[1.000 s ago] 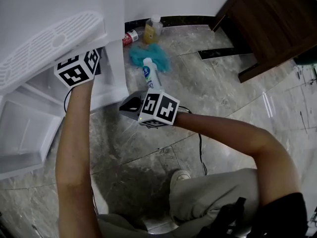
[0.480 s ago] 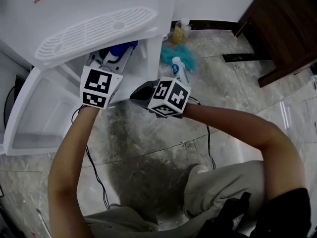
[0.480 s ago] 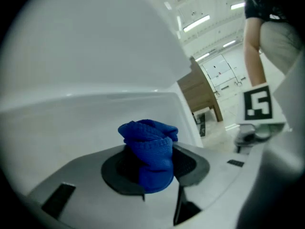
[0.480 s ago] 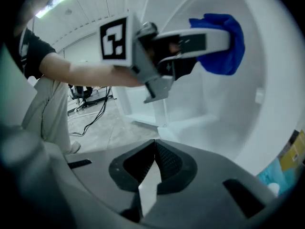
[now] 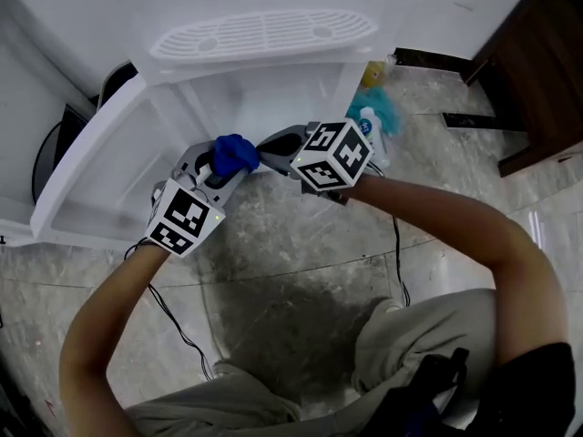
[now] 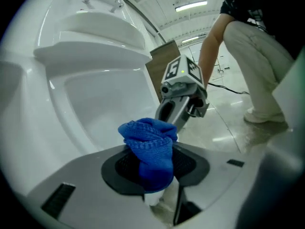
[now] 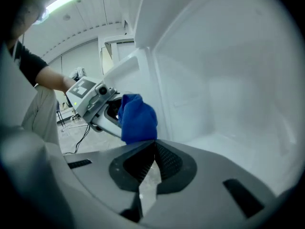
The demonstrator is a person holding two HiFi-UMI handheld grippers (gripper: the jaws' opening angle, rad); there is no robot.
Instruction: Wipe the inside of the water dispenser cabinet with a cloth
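**Blue cloth clamped in left gripper at the mouth of the open cabinet**

Logged left gripper [image 5: 224, 162] clamped on a bunched blue cloth [image 6: 148, 149], pinched at its lower half, with the upper folds spilling up past the fingertips. Found right gripper [image 7: 153, 151] with jaws pressed flat together and nothing between them. Placed it directly across from the left one, tips aimed at the cloth and just beside it. Cannot tell whether touching. Noted both tilted somewhat downward.

Placed water dispenser cabinet [image 5: 273, 98] just beyond both sets of fingertips. White and open-fronted, with bare inner walls filling the right gripper view ahead and to the right of those jaws. Held the cloth at the mouth of the opening; cannot tell whether past the threshold. Noted cabinet door [image 5: 86, 176] swung open to the left of the left gripper, inner face showing. Noted slotted drip grille [image 5: 264, 33] above the opening, farther out than the cloth.

Off to the right of the right gripper, on marble floor [image 5: 301, 271]: white bottle [image 5: 372, 127] with a blue label against a teal cloth [image 5: 392, 115], and a yellow bottle [image 5: 373, 73] near the wall behind them. Dark wooden furniture [image 5: 537, 71] well apart, farther right. Black cable [image 5: 398, 262] trailing on the floor beneath the right forearm.
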